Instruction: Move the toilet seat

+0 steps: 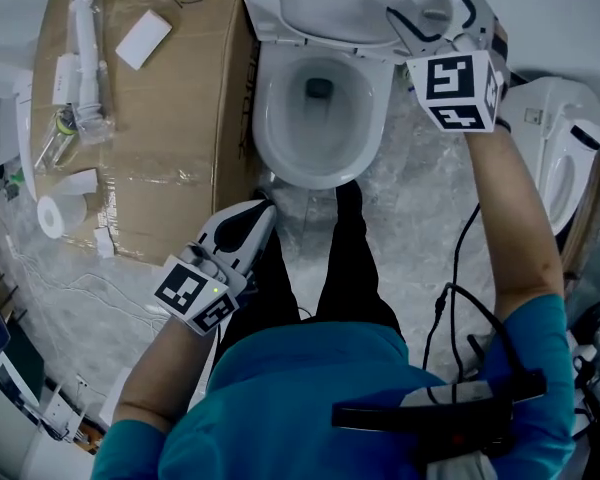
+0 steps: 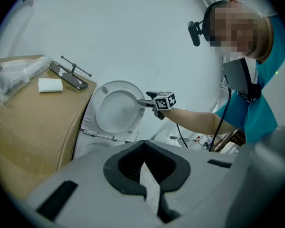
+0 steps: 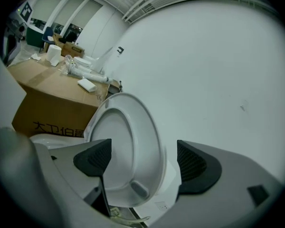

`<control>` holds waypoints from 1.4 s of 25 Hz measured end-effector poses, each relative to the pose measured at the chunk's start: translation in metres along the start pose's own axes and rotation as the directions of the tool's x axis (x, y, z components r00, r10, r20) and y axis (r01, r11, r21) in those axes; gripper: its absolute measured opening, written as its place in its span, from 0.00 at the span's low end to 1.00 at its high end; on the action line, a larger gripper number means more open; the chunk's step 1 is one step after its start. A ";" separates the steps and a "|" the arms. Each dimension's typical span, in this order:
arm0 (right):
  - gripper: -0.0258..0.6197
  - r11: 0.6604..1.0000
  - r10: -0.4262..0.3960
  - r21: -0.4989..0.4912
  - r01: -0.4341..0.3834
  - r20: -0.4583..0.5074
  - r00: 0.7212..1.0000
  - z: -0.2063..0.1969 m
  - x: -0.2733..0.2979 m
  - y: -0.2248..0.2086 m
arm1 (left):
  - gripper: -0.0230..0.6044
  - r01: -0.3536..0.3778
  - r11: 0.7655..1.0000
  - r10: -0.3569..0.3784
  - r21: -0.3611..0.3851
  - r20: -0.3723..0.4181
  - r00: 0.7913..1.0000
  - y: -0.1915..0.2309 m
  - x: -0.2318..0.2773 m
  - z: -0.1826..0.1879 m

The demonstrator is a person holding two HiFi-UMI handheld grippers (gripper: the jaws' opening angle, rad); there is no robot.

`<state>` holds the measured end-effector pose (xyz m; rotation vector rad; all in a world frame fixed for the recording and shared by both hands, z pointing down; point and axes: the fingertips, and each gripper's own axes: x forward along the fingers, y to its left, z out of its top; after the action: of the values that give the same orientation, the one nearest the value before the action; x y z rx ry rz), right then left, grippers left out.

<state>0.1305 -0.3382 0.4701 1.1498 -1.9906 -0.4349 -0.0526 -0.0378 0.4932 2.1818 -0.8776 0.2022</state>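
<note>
The white toilet seat (image 1: 340,8) stands raised against the wall behind the bowl (image 1: 280,118). My right gripper (image 1: 420,8) is at the seat's right rim. In the right gripper view the seat (image 3: 133,146) runs between the wide-apart jaws of the right gripper (image 3: 145,160), and the pads do not press on it. The left gripper view shows the seat (image 2: 116,110) upright with the right gripper (image 2: 147,101) at its edge. My left gripper (image 1: 255,218) hangs low in front of the bowl beside the person's leg, its jaws together and empty.
A large cardboard box (image 1: 170,98) stands left of the toilet with bagged pipe parts (image 1: 85,58), a white block (image 1: 143,40) and a white roll (image 1: 52,216) on it. A second toilet (image 1: 560,158) is at the right. A black cable (image 1: 460,268) hangs by the right arm.
</note>
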 end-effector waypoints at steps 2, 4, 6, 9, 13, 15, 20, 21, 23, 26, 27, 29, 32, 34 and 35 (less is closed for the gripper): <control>0.69 0.999 0.006 0.038 -0.006 0.001 1.000 -0.001 -0.017 0.003 | 0.02 0.000 1.000 0.000 0.006 0.004 1.000 -0.003 -0.002 0.006; 0.69 0.997 0.010 0.079 -0.010 0.001 1.000 -0.003 -0.036 0.005 | 0.02 0.004 1.000 -0.004 0.016 0.009 1.000 -0.007 -0.004 0.013; 0.69 0.993 0.017 0.115 -0.017 0.001 1.000 -0.005 -0.057 0.008 | 0.02 0.013 1.000 -0.013 0.028 0.018 1.000 -0.012 -0.005 0.022; 0.69 0.984 0.061 0.170 -0.060 -0.001 0.998 -0.006 -0.086 0.016 | 0.02 0.024 0.999 -0.025 0.042 0.030 0.999 -0.022 -0.007 0.037; 0.69 0.948 0.194 0.253 -0.191 0.011 0.981 -0.001 -0.122 0.038 | 0.02 0.030 0.999 -0.032 0.044 0.044 0.999 -0.040 -0.013 0.059; 0.65 0.923 0.250 0.295 -0.248 0.031 0.968 0.006 -0.138 0.046 | 0.02 0.037 0.998 -0.039 0.044 0.057 0.998 -0.047 -0.015 0.073; 0.17 0.853 0.323 0.398 -0.338 0.108 0.940 0.035 -0.175 0.056 | 0.02 0.045 0.996 -0.051 0.077 0.081 0.995 -0.065 -0.024 0.105; 0.14 0.833 0.340 0.420 -0.360 0.125 0.932 0.041 -0.181 0.059 | 0.02 0.047 0.995 -0.054 0.085 0.087 0.995 -0.069 -0.025 0.112; 0.08 0.782 0.376 0.471 -0.408 0.167 0.912 0.052 -0.192 0.064 | 0.02 0.047 0.994 -0.057 0.100 0.101 0.993 -0.076 -0.028 0.127; 0.04 0.698 0.427 0.527 -0.484 0.236 0.873 0.071 -0.207 0.073 | 0.02 0.047 0.992 -0.061 0.121 0.117 0.991 -0.085 -0.035 0.146; 0.04 0.680 0.439 0.534 -0.503 0.253 0.862 0.077 -0.212 0.074 | 0.02 0.047 0.991 -0.063 0.127 0.123 0.990 -0.089 -0.037 0.152; 0.04 0.652 0.448 0.544 -0.528 0.285 0.847 0.090 -0.221 0.071 | 0.02 0.046 0.990 -0.065 0.136 0.136 0.989 -0.096 -0.041 0.164; 0.04 0.604 0.431 0.576 -0.551 0.346 0.834 0.109 -0.231 0.053 | 0.02 0.045 0.987 -0.069 0.155 0.152 0.986 -0.105 -0.046 0.181; 0.04 0.574 0.409 0.593 -0.565 0.391 0.825 0.123 -0.239 0.039 | 0.02 0.048 0.984 -0.076 0.171 0.158 0.985 -0.113 -0.049 0.192; 0.04 0.563 0.396 0.595 -0.573 0.414 0.819 0.131 -0.244 0.032 | 0.02 0.051 0.982 -0.080 0.179 0.159 0.984 -0.117 -0.050 0.196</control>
<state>0.0814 -0.1271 0.2950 0.8928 -2.6832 0.5815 -0.0396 -0.0942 0.2665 2.4150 -0.9066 0.0670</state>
